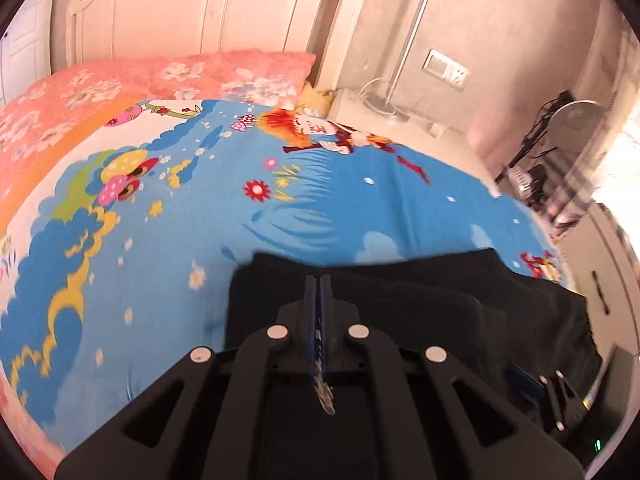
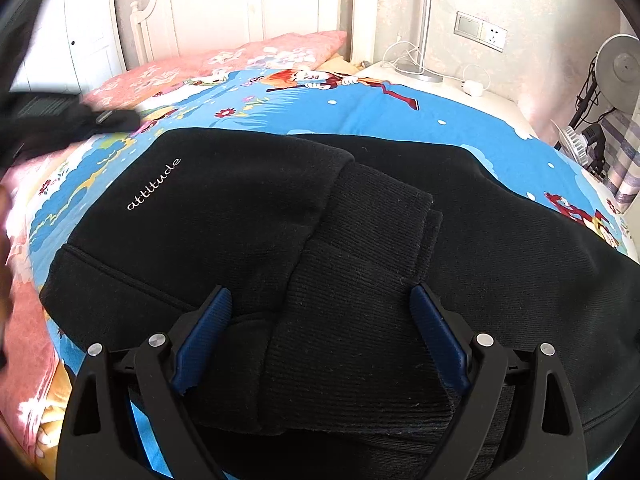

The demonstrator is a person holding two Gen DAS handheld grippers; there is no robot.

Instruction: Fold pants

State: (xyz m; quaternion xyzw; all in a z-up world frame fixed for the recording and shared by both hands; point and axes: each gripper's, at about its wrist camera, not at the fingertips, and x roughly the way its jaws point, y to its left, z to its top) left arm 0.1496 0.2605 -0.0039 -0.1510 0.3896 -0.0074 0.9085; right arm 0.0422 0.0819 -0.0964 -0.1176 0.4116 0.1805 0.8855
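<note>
The black pants [image 2: 248,216] lie folded on the bed with the white word "attitude" on top and the ribbed cuffs [image 2: 360,280] folded over the middle. My right gripper [image 2: 320,300] is open, its blue fingers [image 2: 208,332] standing on either side of the ribbed cuffs, low over the cloth. My left gripper [image 1: 319,280] is shut with nothing between its blue pads, hovering over the far left corner of the pants [image 1: 420,292]. The left gripper shows blurred at the left edge of the right wrist view [image 2: 60,116].
The bed has a blue cartoon sheet [image 1: 168,240] and pink floral pillows [image 1: 192,76] at the white headboard. A bedside table with a lamp base [image 2: 424,76] and cables stands at the right. A fan [image 2: 616,64] stands further right.
</note>
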